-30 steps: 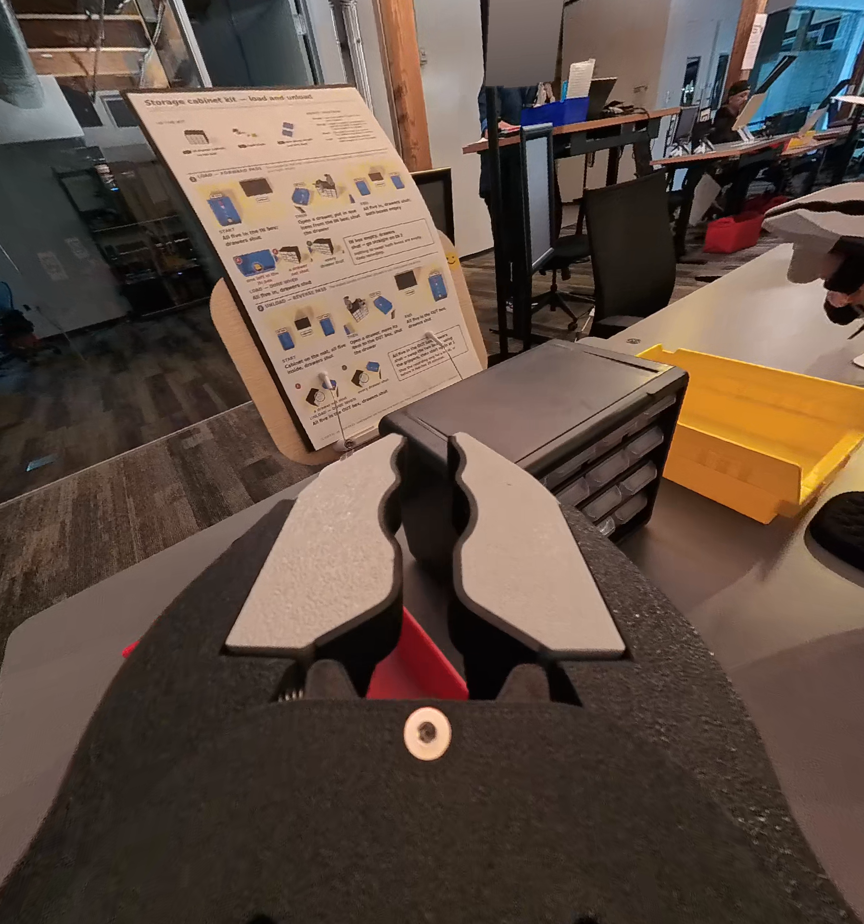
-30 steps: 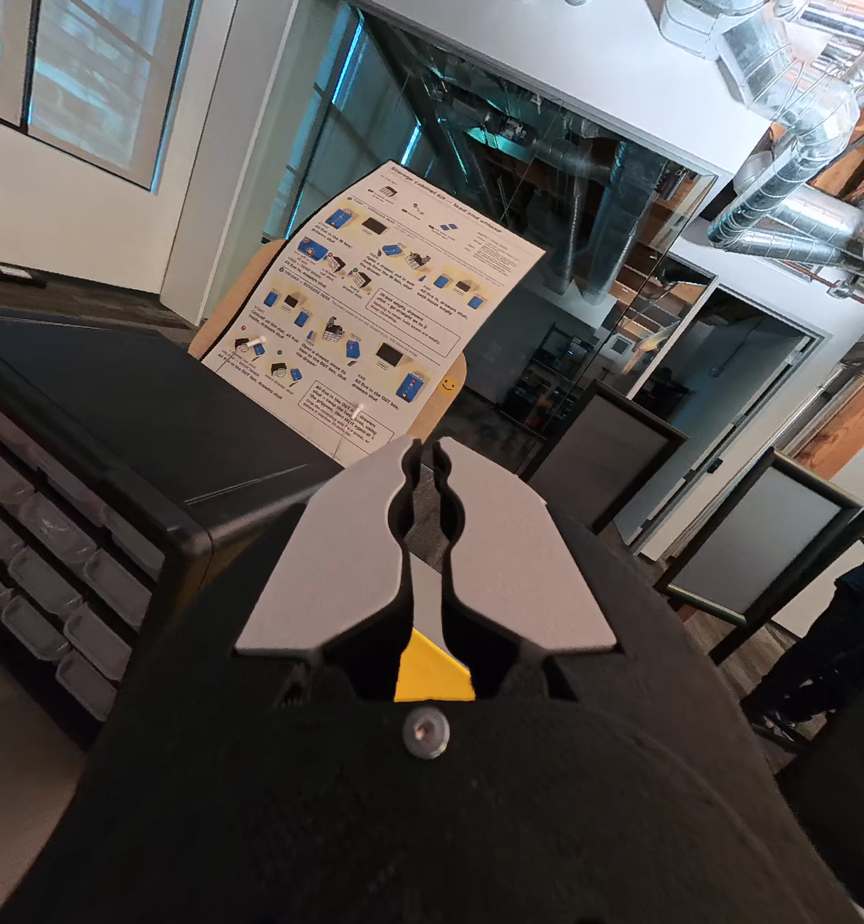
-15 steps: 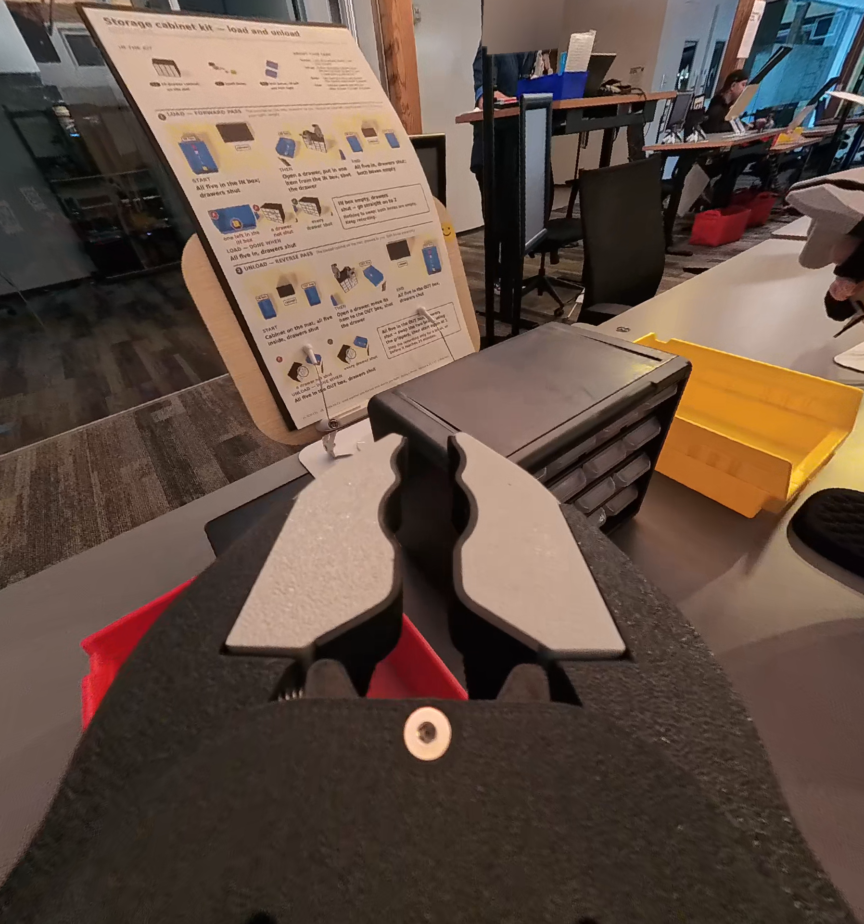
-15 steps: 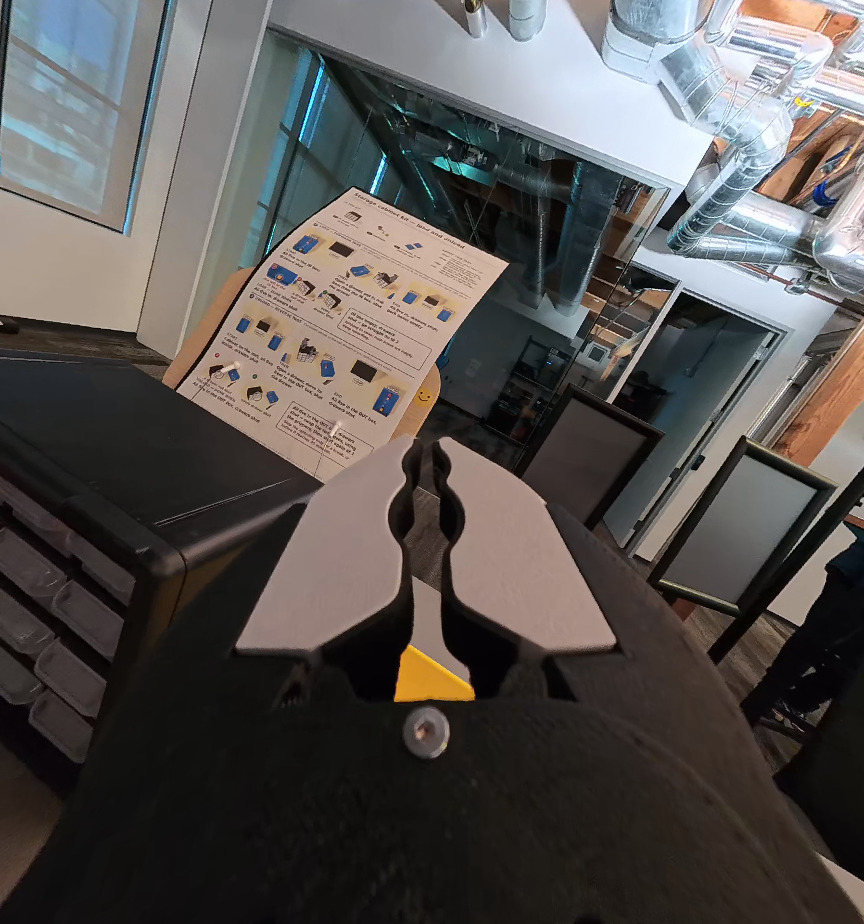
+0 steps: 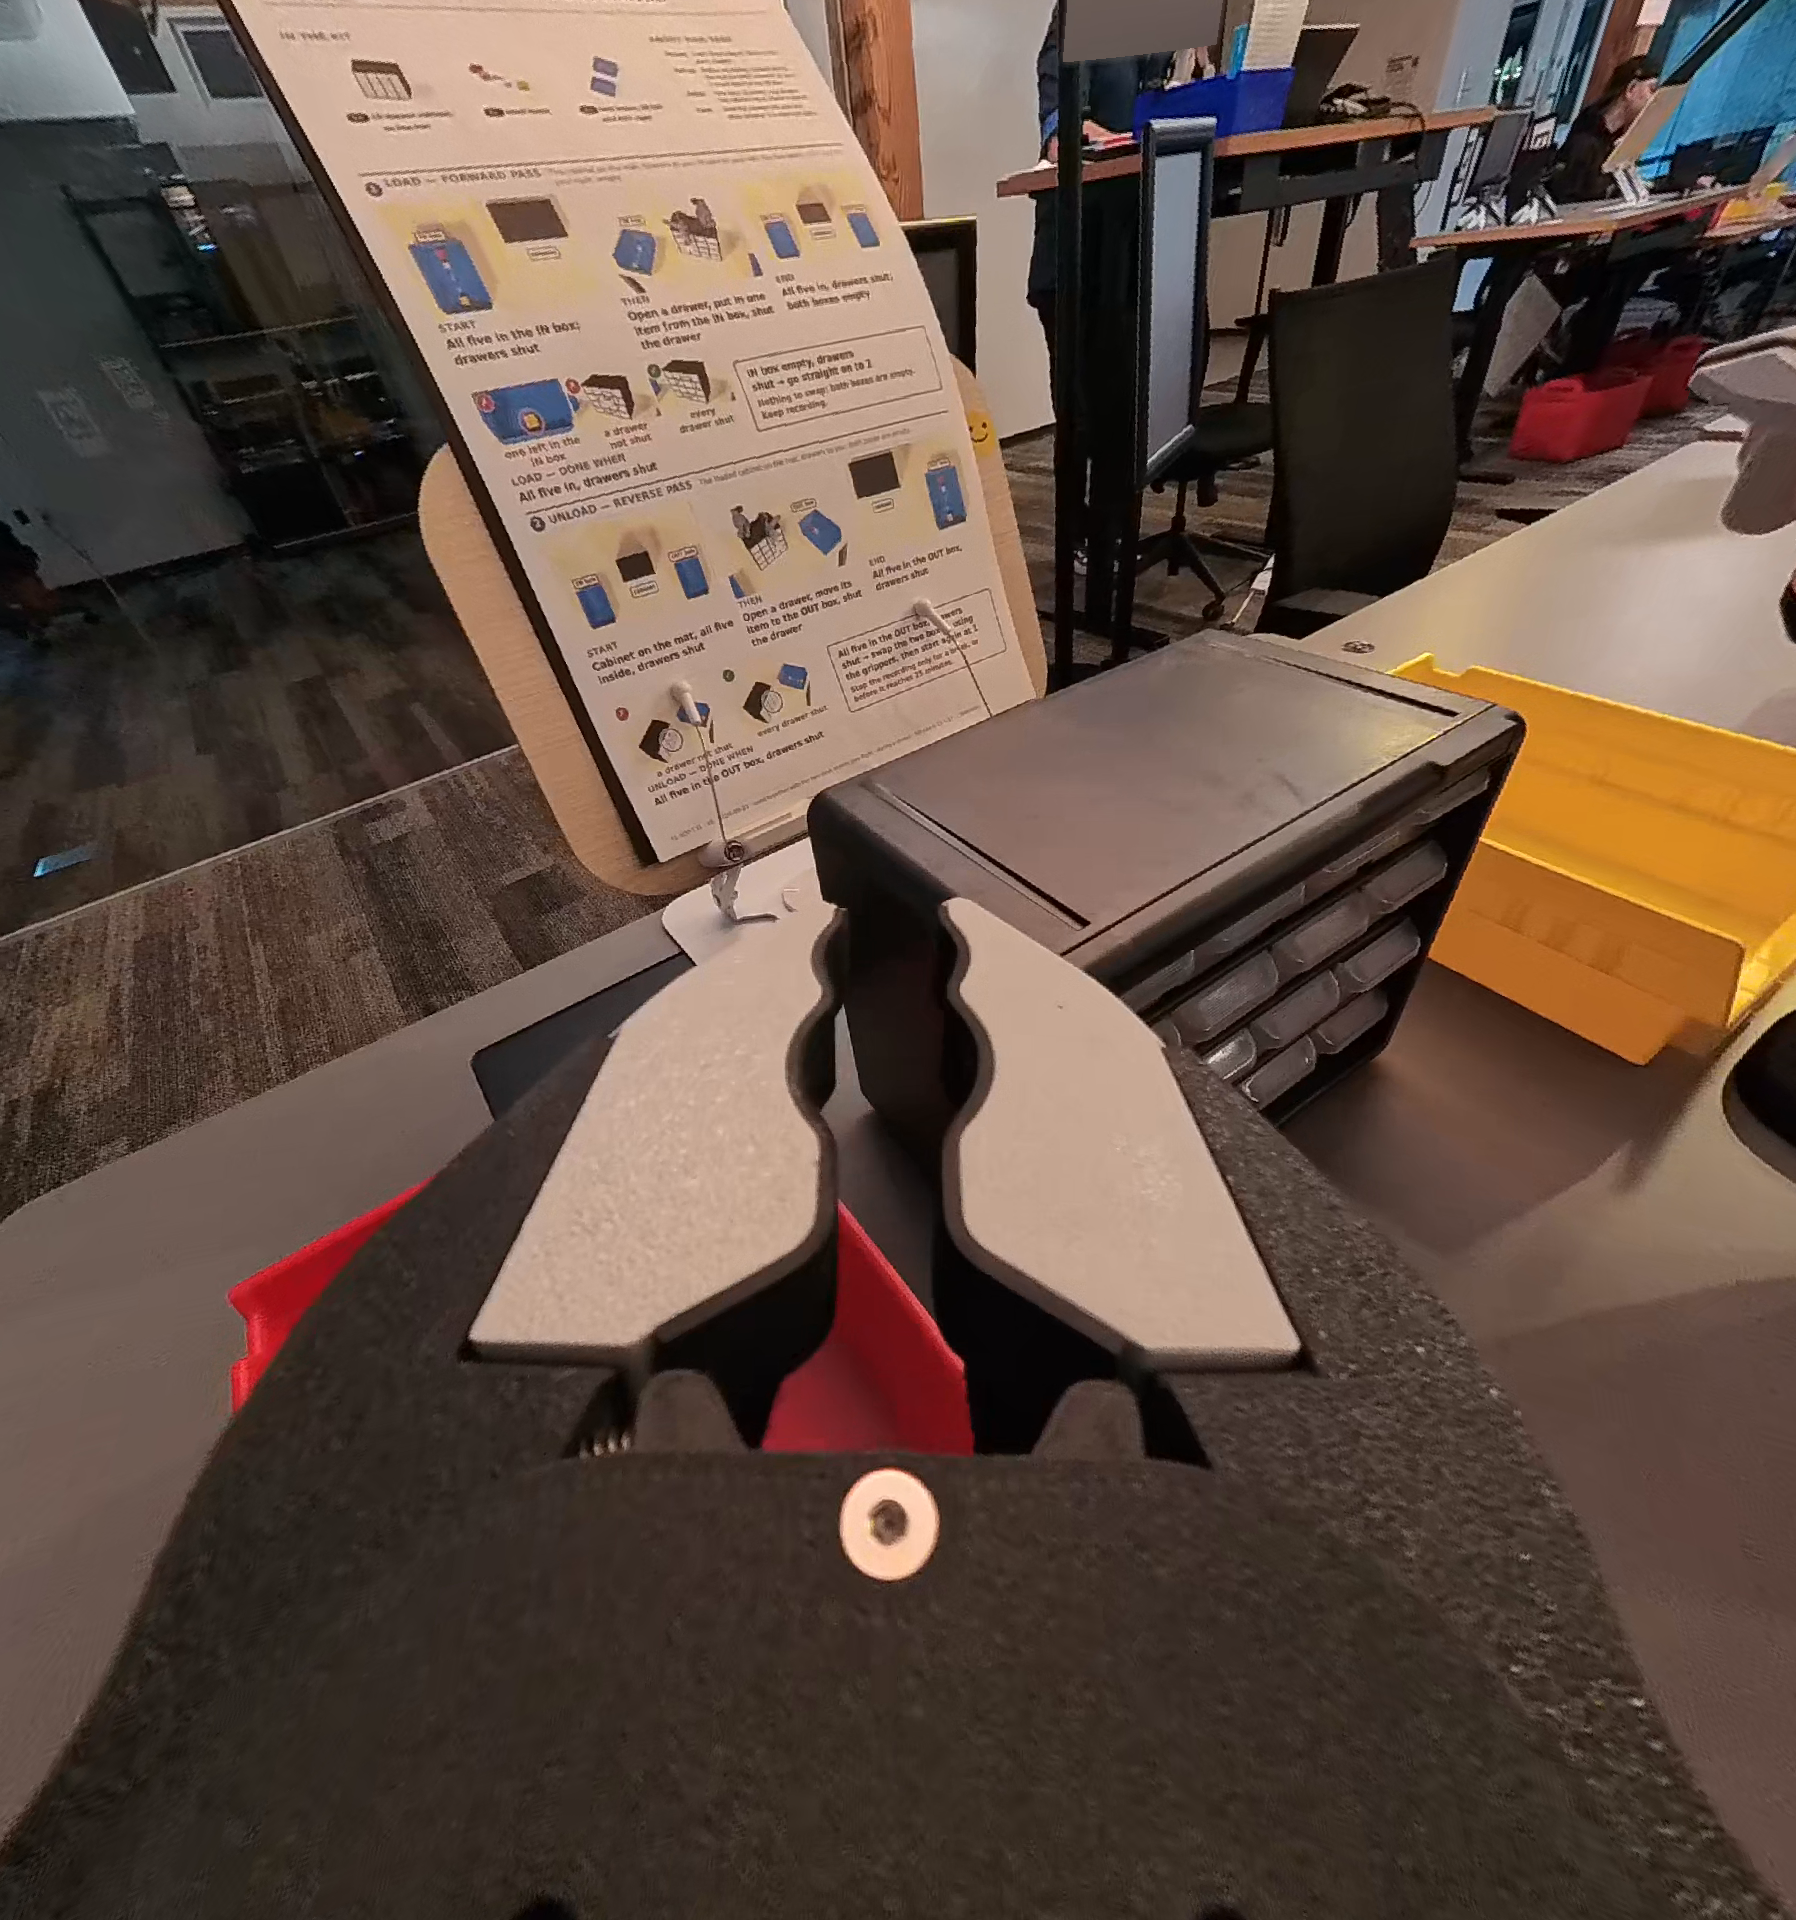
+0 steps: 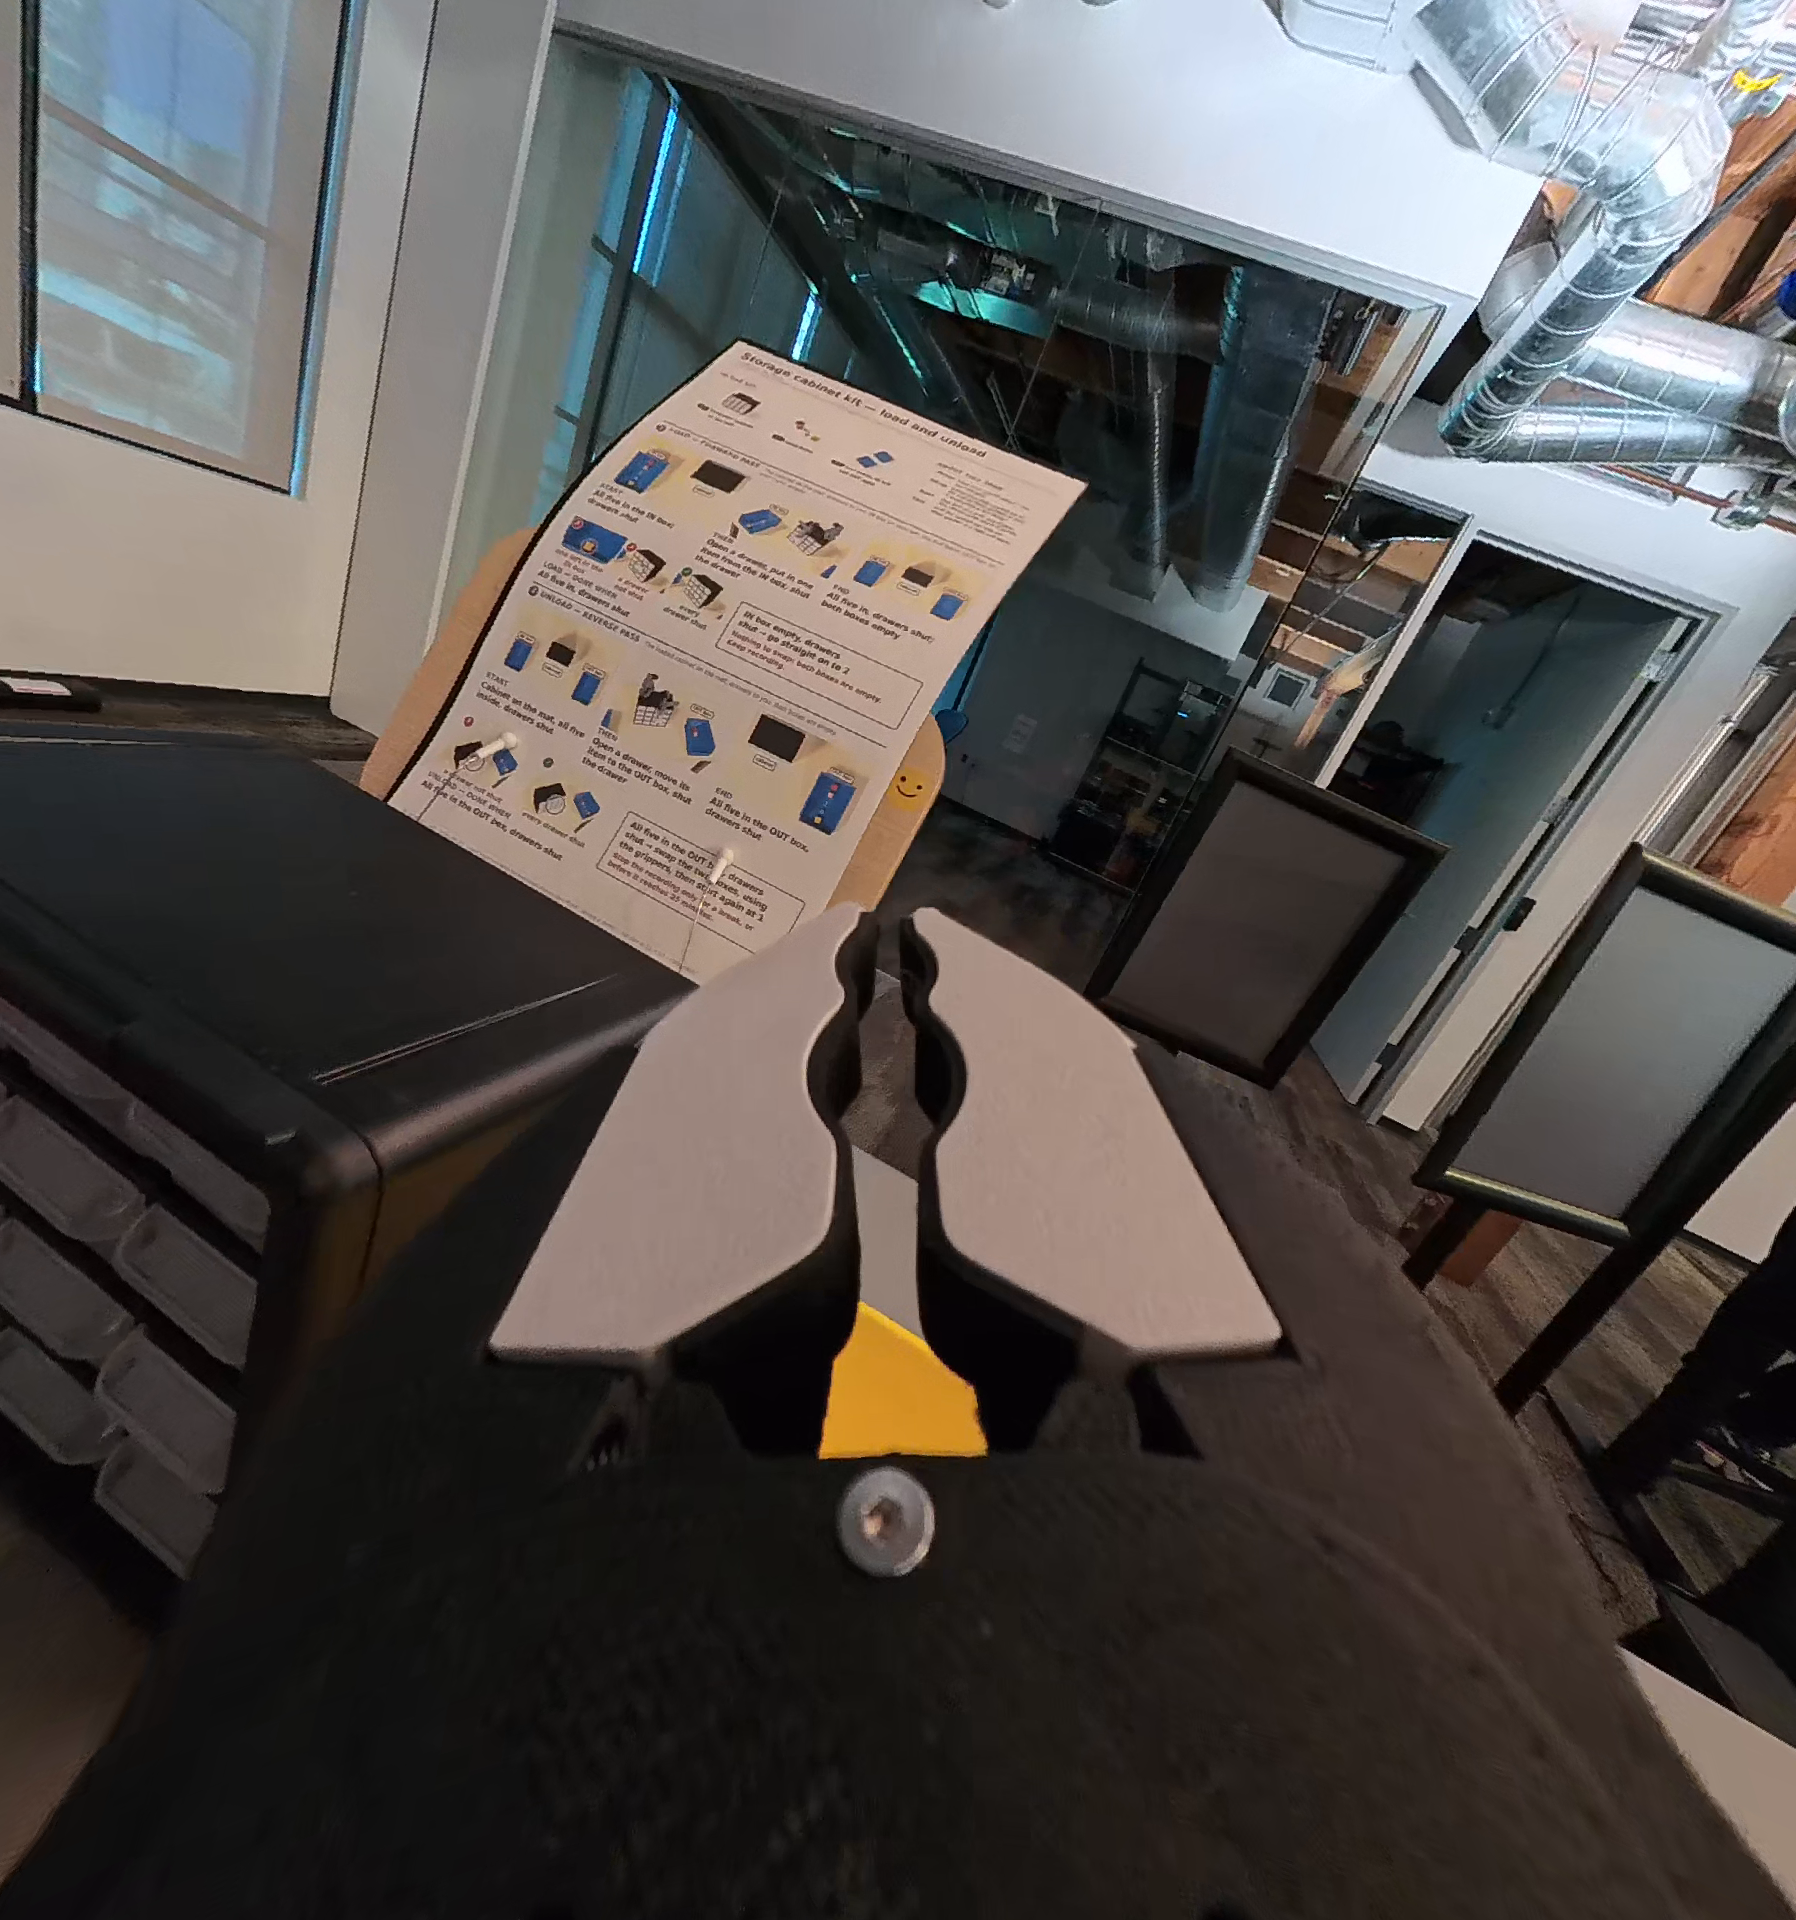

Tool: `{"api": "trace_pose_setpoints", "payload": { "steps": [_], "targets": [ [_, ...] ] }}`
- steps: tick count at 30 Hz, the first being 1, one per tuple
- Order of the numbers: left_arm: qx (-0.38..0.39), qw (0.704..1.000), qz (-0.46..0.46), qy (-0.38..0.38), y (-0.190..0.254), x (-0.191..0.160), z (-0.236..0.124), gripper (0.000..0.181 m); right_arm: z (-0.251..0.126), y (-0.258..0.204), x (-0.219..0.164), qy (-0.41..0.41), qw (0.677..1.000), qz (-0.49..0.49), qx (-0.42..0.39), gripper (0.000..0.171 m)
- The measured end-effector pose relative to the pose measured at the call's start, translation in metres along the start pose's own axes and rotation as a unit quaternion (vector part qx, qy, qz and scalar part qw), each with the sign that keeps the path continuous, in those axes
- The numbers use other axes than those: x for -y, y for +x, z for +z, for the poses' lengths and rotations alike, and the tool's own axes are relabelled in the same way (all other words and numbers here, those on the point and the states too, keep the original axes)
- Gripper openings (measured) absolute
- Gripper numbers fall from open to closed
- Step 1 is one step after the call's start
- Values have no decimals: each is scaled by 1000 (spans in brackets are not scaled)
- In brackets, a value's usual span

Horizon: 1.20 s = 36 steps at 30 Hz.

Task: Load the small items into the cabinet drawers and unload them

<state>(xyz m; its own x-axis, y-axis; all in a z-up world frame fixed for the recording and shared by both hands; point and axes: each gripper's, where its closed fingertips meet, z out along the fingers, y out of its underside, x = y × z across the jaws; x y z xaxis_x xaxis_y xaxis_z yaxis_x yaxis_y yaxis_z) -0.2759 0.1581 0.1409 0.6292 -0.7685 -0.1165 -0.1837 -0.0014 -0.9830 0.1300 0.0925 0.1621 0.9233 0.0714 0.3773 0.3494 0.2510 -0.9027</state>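
Illustrated instruction sheet (image 5: 665,436) propped on a rounded wooden board (image 5: 478,613) at the worktop's (image 5: 1496,1226) far edge, black office chair (image 5: 1361,436) on the floor beyond, red bins (image 5: 1580,416) under distant desks, silver ceiling ducts (image 6: 1642,343), framed panels (image 6: 1258,925).

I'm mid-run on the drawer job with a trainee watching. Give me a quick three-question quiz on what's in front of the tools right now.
1. True or false: one drawer of the black cabinet stands pulled out.
2. Which bin shows beneath the left tool? A) yellow B) red C) blue
3. In a few words: what stands upright behind the cabinet?

Key
1. False: every drawer front in view sits flush.
2. B: the red bin shows between and below its fingers.
3. The instruction board, leaning back on its wooden stand.
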Motion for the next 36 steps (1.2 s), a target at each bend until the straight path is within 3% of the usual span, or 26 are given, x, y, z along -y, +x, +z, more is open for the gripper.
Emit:
{"api": "trace_pose_setpoints", "payload": {
  "steps": [36],
  "targets": [
    [-5,1000,2,-14,2,-5,4,15,10,-22,-11,-34,998,-24,40,5]
  ]
}}
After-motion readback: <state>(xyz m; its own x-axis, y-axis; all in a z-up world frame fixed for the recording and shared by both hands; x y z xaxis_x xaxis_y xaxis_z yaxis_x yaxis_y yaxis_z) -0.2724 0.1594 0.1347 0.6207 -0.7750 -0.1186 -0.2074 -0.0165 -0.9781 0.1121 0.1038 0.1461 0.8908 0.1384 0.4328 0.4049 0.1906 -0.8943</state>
